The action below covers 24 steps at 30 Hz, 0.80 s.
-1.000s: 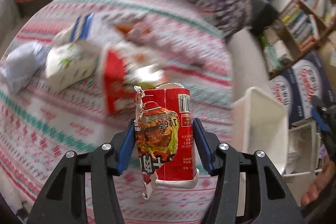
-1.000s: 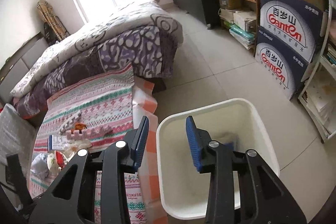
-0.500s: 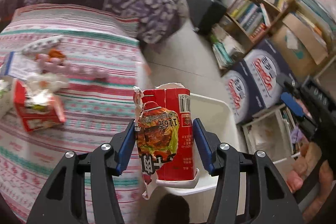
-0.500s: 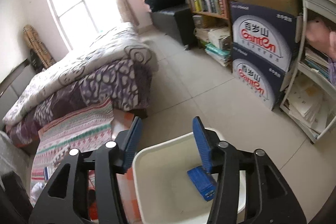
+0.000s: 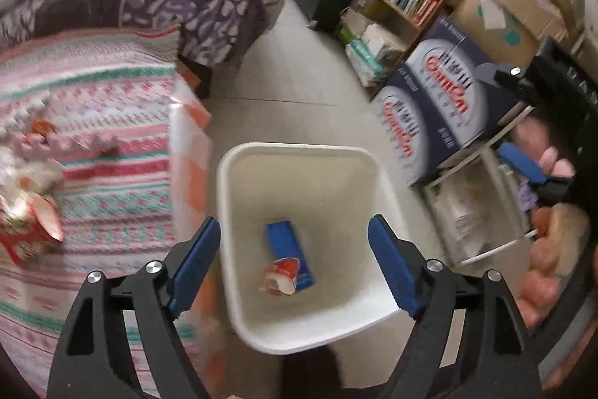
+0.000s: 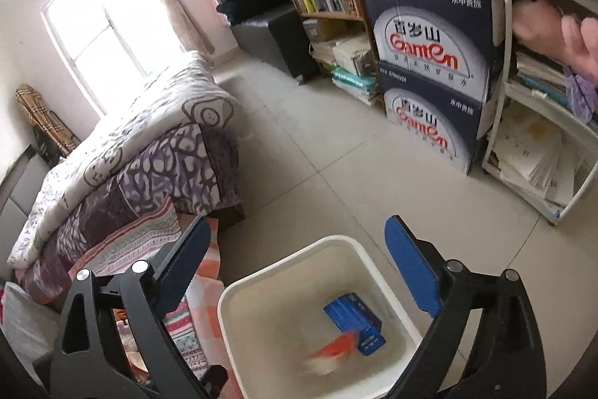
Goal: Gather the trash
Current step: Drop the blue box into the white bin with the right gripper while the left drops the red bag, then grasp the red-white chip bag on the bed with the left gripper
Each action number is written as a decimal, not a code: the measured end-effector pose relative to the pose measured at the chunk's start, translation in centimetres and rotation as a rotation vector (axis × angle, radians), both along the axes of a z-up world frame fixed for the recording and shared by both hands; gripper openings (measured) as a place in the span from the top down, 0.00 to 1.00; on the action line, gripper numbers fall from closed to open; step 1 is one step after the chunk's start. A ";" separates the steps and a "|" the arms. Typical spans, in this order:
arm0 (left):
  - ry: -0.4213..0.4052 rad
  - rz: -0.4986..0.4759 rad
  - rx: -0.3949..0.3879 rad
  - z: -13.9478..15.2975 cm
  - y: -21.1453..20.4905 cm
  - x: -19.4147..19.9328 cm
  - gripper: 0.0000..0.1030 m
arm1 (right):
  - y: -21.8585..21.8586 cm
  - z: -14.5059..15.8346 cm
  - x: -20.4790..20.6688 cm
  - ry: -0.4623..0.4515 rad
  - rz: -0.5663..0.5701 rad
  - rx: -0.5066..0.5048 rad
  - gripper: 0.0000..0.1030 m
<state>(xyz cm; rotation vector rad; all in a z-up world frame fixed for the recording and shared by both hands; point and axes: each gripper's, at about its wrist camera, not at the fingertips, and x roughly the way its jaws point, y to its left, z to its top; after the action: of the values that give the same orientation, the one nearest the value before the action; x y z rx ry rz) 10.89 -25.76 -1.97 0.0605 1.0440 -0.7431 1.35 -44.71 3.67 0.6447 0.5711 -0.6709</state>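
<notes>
My left jaws [image 5: 294, 264] have just been opening and now stand wide apart with nothing between them. The red noodle cup [image 5: 281, 276] is already down in the white bin [image 5: 299, 335], straight below the gap between the jaws, lying against the blue box [image 5: 289, 249]. My right jaws [image 6: 295, 268] have also just been opening; they stand wide and empty above the same bin, which sits low between them.

Risks from here, as I judge it:
- More trash is left on the striped blanket [image 5: 93, 137], off to the left of my left jaws: a red carton [image 5: 28, 230] and scraps near it. It is blurred, so I could misjudge a grab and pinch the blanket instead.
- The bin stands tight against the bed edge, under both pairs of jaws. Swinging back low could clip its rim and tip it.
- Both pairs of jaws crowd over one bin; turning together could knock them into each other.
</notes>
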 end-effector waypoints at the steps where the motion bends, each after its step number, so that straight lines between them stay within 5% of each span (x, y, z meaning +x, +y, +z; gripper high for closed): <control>1: -0.013 0.004 0.018 0.0 0.3 0.2 0.22 | 0.1 -0.1 0.2 0.003 0.009 0.011 0.11; 7: -0.086 0.161 0.146 0.2 4.6 2.4 0.17 | 2.0 0.0 1.9 0.034 0.068 -0.029 0.07; 12: -0.233 0.369 0.347 -0.8 8.9 3.6 0.07 | 4.5 -0.6 3.7 0.068 0.152 -0.030 0.07; 24: -0.196 0.485 0.474 -4.9 14.6 7.3 0.07 | 8.8 -2.5 7.2 0.162 0.293 -0.019 0.07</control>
<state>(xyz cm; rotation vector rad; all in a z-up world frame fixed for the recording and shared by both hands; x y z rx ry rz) 18.22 -11.16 -6.92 0.2715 0.9750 -0.0401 8.52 -35.93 1.21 0.4786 0.7915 -0.4547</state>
